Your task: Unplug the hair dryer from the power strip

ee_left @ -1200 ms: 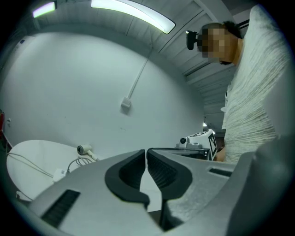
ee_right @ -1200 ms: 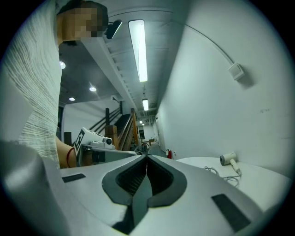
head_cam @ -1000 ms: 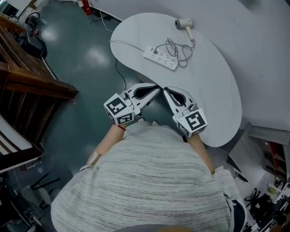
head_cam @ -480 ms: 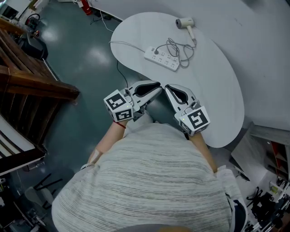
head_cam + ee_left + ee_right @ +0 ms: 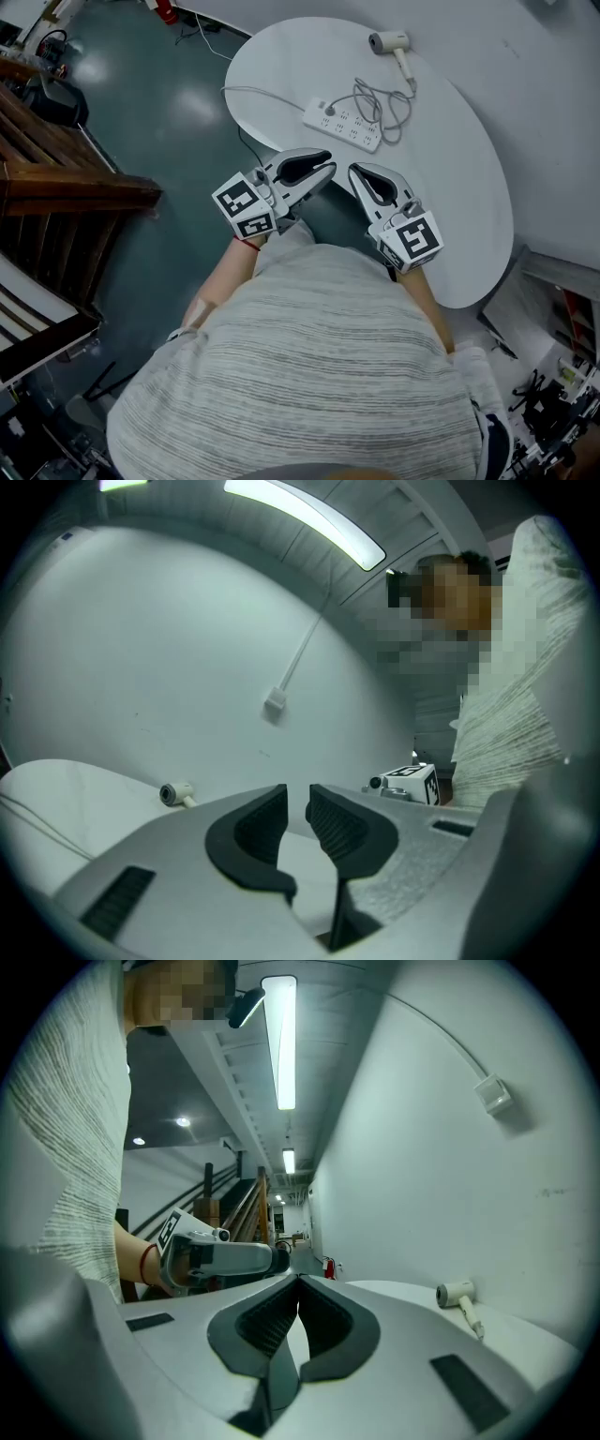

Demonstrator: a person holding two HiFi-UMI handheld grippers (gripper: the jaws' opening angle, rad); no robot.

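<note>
The white power strip [image 5: 342,124] lies on the white curved table [image 5: 459,206], with a plug in its left end and a grey cord [image 5: 386,101] looped beside it. The cord runs to the white hair dryer [image 5: 389,42] at the table's far edge, also seen in the left gripper view [image 5: 174,793] and the right gripper view [image 5: 456,1294]. My left gripper [image 5: 328,170] is short of the strip, above the table's near edge. Its jaws are opening, a narrow gap with nothing in it [image 5: 298,803]. My right gripper [image 5: 356,172] [image 5: 298,1283] hangs beside it, shut and empty.
The strip's own white cable [image 5: 253,91] trails off the table's left edge to the floor. Wooden stairs [image 5: 66,178] stand at the left, and a red extinguisher [image 5: 164,11] at the far wall. A cable box [image 5: 276,703] hangs on the white wall behind the table.
Both grippers have moved forward together, toward the table and the power strip. The strip, cord and hair dryer lie as before.
</note>
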